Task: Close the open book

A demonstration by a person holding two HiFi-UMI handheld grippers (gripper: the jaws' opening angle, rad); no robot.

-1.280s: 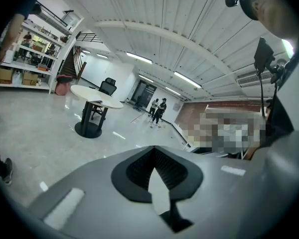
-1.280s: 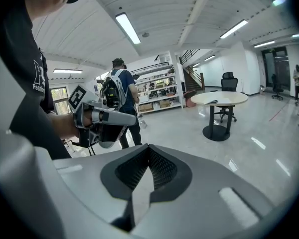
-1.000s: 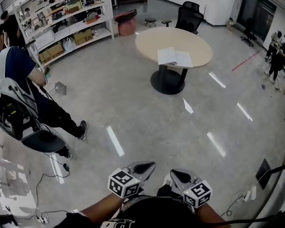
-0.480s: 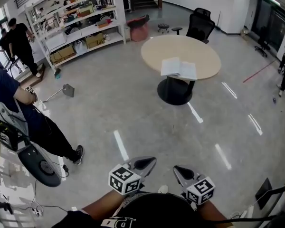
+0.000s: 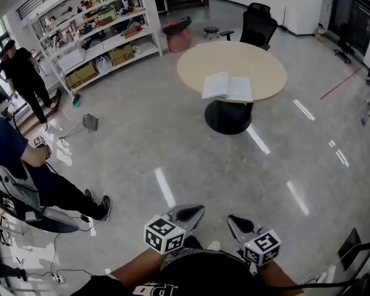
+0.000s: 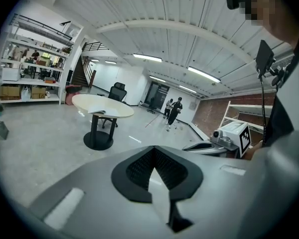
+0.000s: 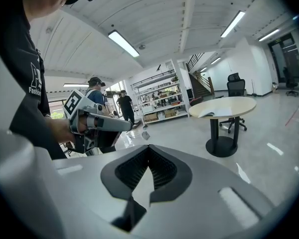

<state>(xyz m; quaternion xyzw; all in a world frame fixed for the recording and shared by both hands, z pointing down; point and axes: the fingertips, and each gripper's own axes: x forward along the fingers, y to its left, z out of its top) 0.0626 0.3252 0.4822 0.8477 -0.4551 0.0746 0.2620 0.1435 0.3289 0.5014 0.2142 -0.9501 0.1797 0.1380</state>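
Left tongs (image 5: 189, 214) pressed together, nothing in them; right tongs (image 5: 237, 225) same, shut and empty, both low in front of the person. Open book (image 5: 227, 87) lies flat, pages up, on the round tabletop (image 5: 262, 63), well apart from both tongs across the floor (image 5: 172, 140). Step reads as approach: get right up to the tabletop edge first, then slip one shut tip under a cover's outer edge and fold it over the spine, other tongs pinning the far half so it won't skid
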